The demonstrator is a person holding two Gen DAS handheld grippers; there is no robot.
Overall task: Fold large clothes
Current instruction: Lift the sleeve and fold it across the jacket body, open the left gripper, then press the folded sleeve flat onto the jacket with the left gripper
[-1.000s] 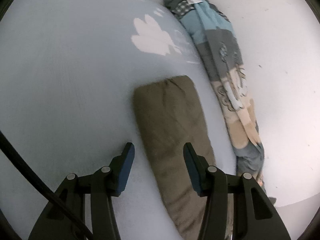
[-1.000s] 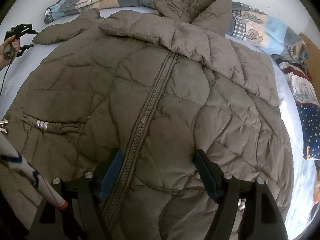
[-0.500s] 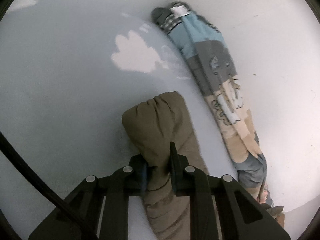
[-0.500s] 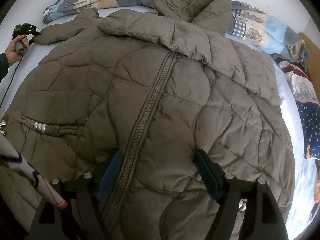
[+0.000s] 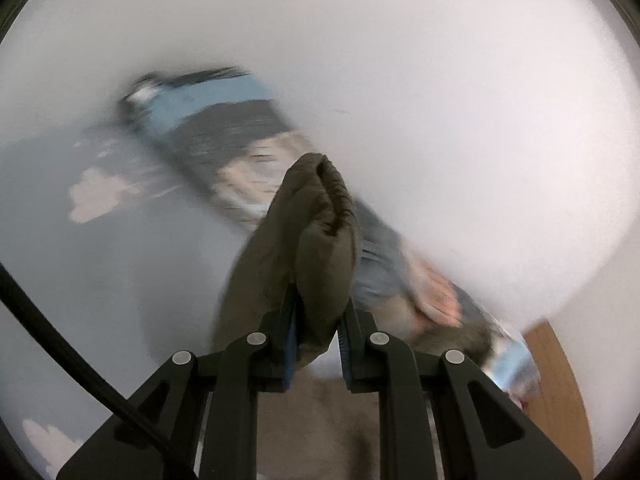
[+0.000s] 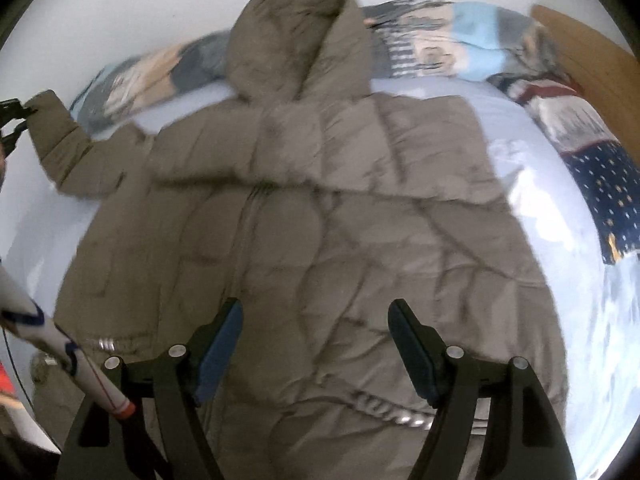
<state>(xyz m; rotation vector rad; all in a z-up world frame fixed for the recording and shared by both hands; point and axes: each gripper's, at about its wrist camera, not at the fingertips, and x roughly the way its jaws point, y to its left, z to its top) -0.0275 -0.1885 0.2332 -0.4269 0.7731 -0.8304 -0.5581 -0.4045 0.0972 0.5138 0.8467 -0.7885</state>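
Observation:
An olive-brown quilted hooded jacket [image 6: 320, 220] lies front-up on the pale blue bed sheet [image 6: 512, 120], with its hood [image 6: 296, 36] towards the wall. In the left wrist view my left gripper [image 5: 318, 312] is shut on the cuff of the jacket's sleeve [image 5: 316, 216], which is lifted off the bed. The right wrist view shows that same sleeve [image 6: 60, 140] raised at the far left, with the left gripper [image 6: 12, 120] on its end. My right gripper [image 6: 316, 308] hovers over the lower front of the jacket. Its jaws are wide apart and closing a little, with nothing between them.
A rolled patterned blanket [image 6: 452, 36] runs along the white wall behind the jacket, blurred in the left wrist view as the blanket [image 5: 224, 128]. A navy patterned cloth [image 6: 608, 184] and a wooden headboard [image 6: 580, 36] are at the right. A white tube [image 6: 40, 340] crosses the lower left.
The left gripper closed on the sleeve cuff, then rose and rolled, lifting the cuff off the sheet. The right gripper drew back and up, so more of the jacket shows.

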